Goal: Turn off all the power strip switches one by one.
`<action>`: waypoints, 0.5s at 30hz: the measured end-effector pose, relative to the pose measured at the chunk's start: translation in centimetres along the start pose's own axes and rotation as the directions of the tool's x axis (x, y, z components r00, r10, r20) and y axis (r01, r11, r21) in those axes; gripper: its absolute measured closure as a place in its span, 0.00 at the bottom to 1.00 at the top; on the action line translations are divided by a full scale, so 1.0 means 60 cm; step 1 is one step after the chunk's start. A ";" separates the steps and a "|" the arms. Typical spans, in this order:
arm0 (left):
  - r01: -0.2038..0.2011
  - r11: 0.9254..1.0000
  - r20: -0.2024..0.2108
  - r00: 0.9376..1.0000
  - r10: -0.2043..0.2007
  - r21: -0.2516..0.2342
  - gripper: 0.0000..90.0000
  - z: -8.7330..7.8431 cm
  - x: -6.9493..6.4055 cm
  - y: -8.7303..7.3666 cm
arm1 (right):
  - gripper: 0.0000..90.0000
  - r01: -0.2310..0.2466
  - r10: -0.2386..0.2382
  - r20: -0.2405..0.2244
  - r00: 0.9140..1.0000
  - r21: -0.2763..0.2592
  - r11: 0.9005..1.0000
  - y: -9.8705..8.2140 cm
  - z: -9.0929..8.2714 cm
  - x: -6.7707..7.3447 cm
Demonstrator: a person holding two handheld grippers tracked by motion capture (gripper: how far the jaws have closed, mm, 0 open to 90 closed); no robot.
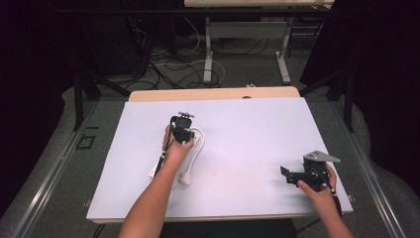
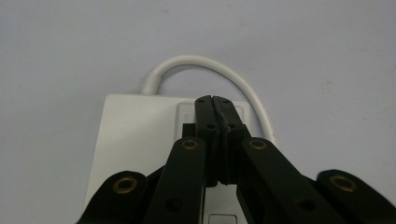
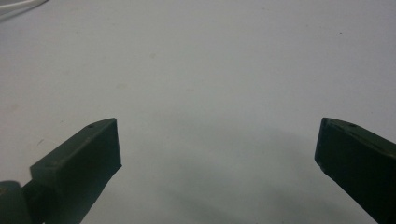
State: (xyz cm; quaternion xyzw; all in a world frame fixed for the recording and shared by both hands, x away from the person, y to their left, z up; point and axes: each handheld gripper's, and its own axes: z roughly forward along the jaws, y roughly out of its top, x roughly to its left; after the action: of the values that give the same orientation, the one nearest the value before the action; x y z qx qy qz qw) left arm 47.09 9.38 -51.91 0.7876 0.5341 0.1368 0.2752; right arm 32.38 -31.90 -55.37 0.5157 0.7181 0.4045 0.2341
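Note:
A flat white power block (image 2: 135, 135) lies on the white table top, and a white cable (image 2: 210, 65) curves out of its far end. My left gripper (image 2: 212, 100) points down over this block, its two black jaws pressed together with nothing between them. In the high view the left gripper (image 1: 182, 128) sits left of centre, the cable (image 1: 200, 141) loops beside it and ends in a white plug (image 1: 186, 177); the hand hides most of the block. My right gripper (image 3: 219, 149) stands open over bare table, seen at the right front (image 1: 287, 172) in the high view.
The table top (image 1: 247, 129) is covered by a white sheet with a wooden edge (image 1: 213, 93) at the back. Beyond it on the floor are tangled cables (image 1: 163, 69) and the legs of another table (image 1: 208, 49). A bit of the white cable (image 3: 14, 7) shows far off in the right gripper view.

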 end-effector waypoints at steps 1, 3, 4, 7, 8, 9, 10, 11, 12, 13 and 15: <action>-0.001 1.000 0.004 1.000 0.001 -0.007 1.00 0.001 0.002 0.000 | 0.00 -0.006 0.006 0.000 1.000 0.000 1.000 0.000 0.000 0.000; 0.005 1.000 0.011 1.000 -0.005 -0.004 1.00 -0.001 0.004 0.000 | 0.00 0.003 -0.003 0.000 1.000 -0.004 1.000 0.001 0.000 -0.001; 0.008 1.000 0.015 1.000 -0.008 -0.005 1.00 -0.001 0.004 0.000 | 0.00 -0.005 0.005 0.000 1.000 -0.002 1.000 0.001 0.000 0.001; 0.008 1.000 0.020 1.000 -0.008 -0.002 1.00 -0.004 0.005 0.000 | 0.00 0.012 -0.012 0.004 1.000 0.002 1.000 0.001 0.000 0.000; 0.004 1.000 0.021 1.000 -0.004 -0.004 1.00 -0.005 0.006 0.000 | 0.00 0.012 -0.012 0.001 1.000 -0.003 1.000 0.001 0.000 0.000; 0.010 1.000 0.024 1.000 -0.010 -0.004 1.00 -0.007 0.006 0.000 | 0.00 0.008 -0.008 -0.001 1.000 -0.003 1.000 0.001 0.001 0.000; 0.013 1.000 0.027 1.000 -0.013 -0.005 1.00 -0.008 0.007 0.000 | 0.00 0.008 -0.008 -0.001 1.000 -0.003 1.000 0.001 0.001 0.000; 0.008 1.000 0.030 1.000 -0.008 -0.004 1.00 -0.009 0.009 0.000 | 0.00 0.008 -0.008 0.003 1.000 0.001 1.000 0.001 0.000 0.000; 0.023 1.000 0.031 0.999 -0.023 -0.007 1.00 -0.010 0.009 0.000 | 0.00 0.007 -0.007 -0.001 1.000 -0.003 1.000 0.001 0.001 0.000; 0.019 1.000 0.037 0.999 -0.019 -0.009 1.00 -0.012 0.012 0.000 | 0.00 0.006 -0.006 0.010 1.000 -0.013 1.000 0.000 0.002 0.000; 0.029 1.000 0.040 0.999 -0.029 -0.011 1.00 -0.014 0.013 0.000 | 0.00 0.005 -0.005 0.001 1.000 -0.003 1.000 0.001 0.001 0.000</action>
State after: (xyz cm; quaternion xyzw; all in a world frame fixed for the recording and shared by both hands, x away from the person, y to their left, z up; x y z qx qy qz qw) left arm 46.98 10.36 -51.30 0.7808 0.5389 0.1202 0.2925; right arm 32.45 -31.89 -55.37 0.5139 0.7185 0.4049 0.2362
